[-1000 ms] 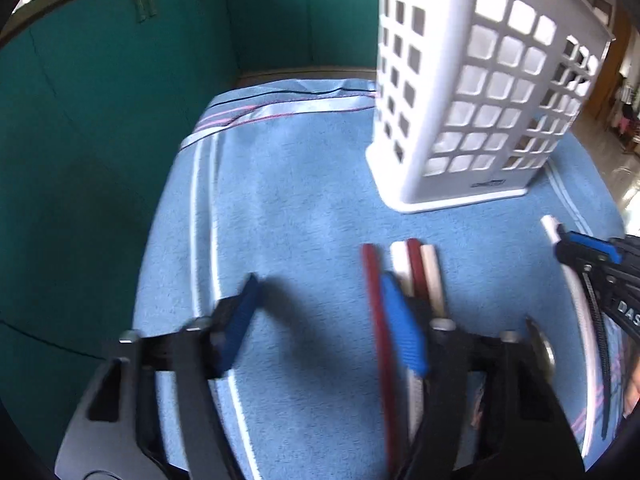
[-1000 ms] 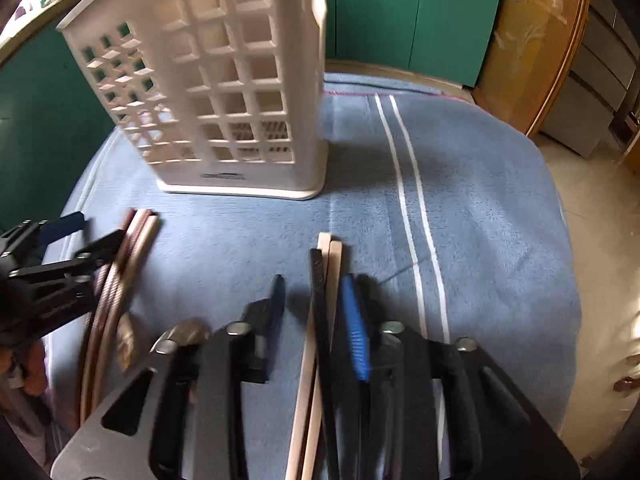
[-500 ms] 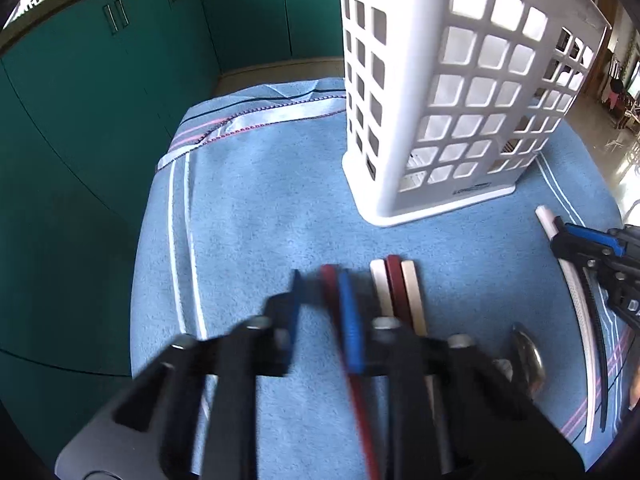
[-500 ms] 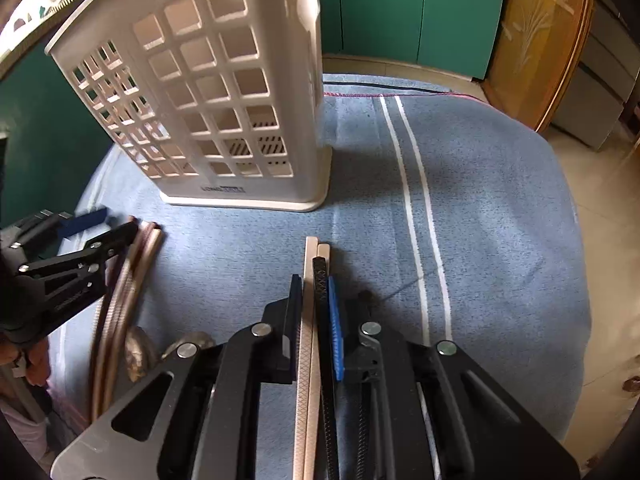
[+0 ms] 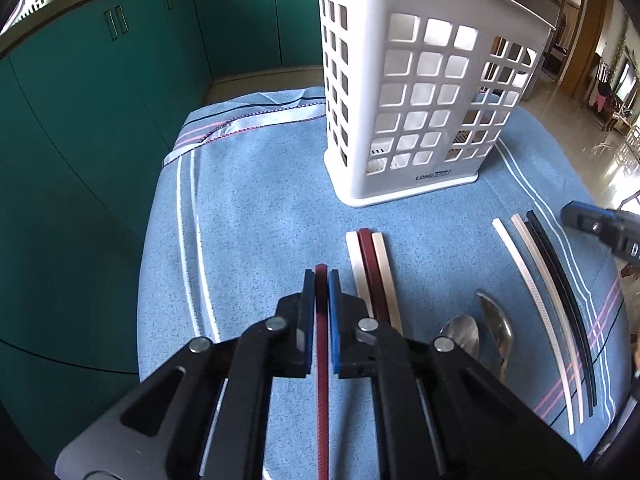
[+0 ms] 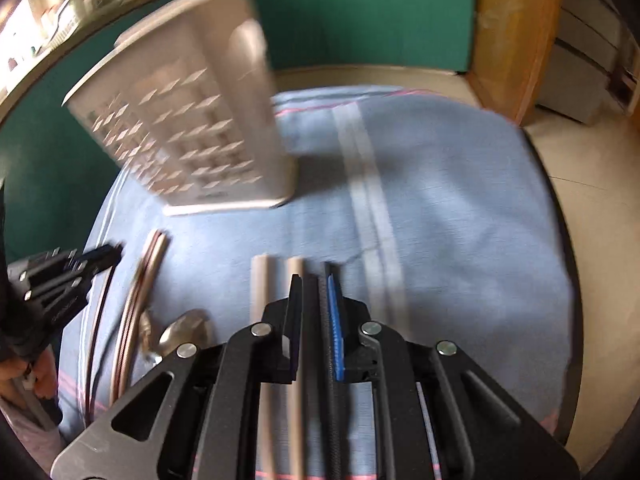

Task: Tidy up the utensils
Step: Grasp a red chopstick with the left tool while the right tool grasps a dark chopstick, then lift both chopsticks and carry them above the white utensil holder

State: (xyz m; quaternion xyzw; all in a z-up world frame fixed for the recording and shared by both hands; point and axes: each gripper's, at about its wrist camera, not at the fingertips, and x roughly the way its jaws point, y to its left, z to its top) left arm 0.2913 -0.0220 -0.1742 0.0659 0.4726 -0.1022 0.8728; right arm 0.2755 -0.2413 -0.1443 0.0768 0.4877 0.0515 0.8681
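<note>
My left gripper [image 5: 321, 280] is shut on a red chopstick [image 5: 322, 360], held just above the blue cloth [image 5: 248, 208]. Right of it lie three chopsticks, white, dark red and white [image 5: 374, 272], then two metal spoons [image 5: 476, 332]. My right gripper [image 6: 316, 284] is shut on a black chopstick [image 6: 330, 344]. Two beige chopsticks [image 6: 260, 304] lie to its left on the cloth [image 6: 460, 220]. The white slotted utensil basket [image 5: 424, 92] stands upright at the back; it is blurred in the right wrist view [image 6: 192, 132].
Teal cabinets [image 5: 100, 100] surround the cloth-covered table on the left and back. In the left wrist view, white, beige and black chopsticks [image 5: 540, 300] curve along the right side, and my right gripper's tip [image 5: 600, 228] shows at the right edge. Spoons [image 6: 180, 332] lie left of my right gripper.
Both grippers closed from open: the left on the red chopstick, the right on the black one. The right gripper is now moving, its view blurred; the beige chopsticks stayed on the cloth.
</note>
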